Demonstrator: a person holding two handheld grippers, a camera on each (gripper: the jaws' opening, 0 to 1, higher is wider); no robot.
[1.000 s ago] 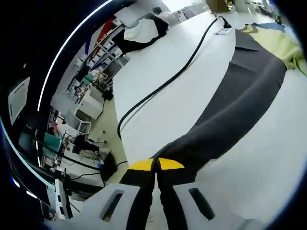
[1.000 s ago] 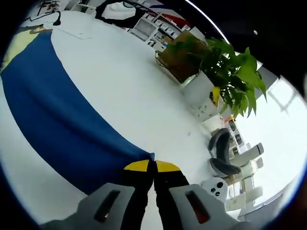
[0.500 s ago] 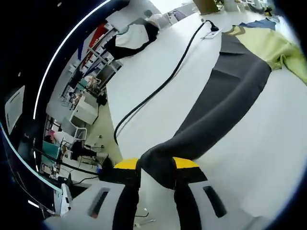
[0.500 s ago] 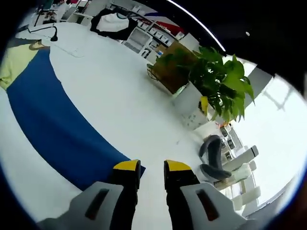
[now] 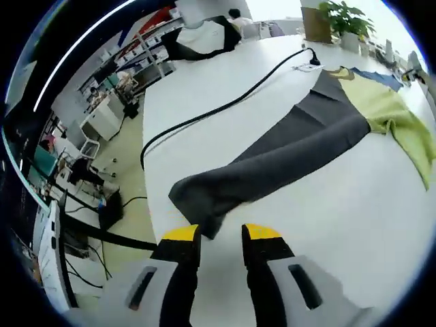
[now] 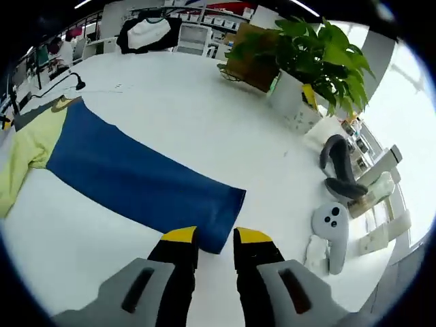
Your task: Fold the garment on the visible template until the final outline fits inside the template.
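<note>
Both grippers' fingers, clamped a second ago, now stand open; the dark grey fabric sleeve (image 5: 272,160) and the blue fabric sleeve (image 6: 143,174) lie released ahead of them on the white surface (image 6: 177,102).

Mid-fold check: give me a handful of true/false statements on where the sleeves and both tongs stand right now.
1. The left tongs are open, gripping nothing. True.
2. The right tongs are clamped on the blue sleeve. False: they are open, with the sleeve's cuff end lying flat on the white table just ahead of them.
3. The grey sleeve lies stretched out on the table, its cuff end crumpled. True.
4. The black cable runs across the grey sleeve. False: it lies on bare table beside it.
5. A potted plant stands on the table beyond the blue sleeve. True.
</note>
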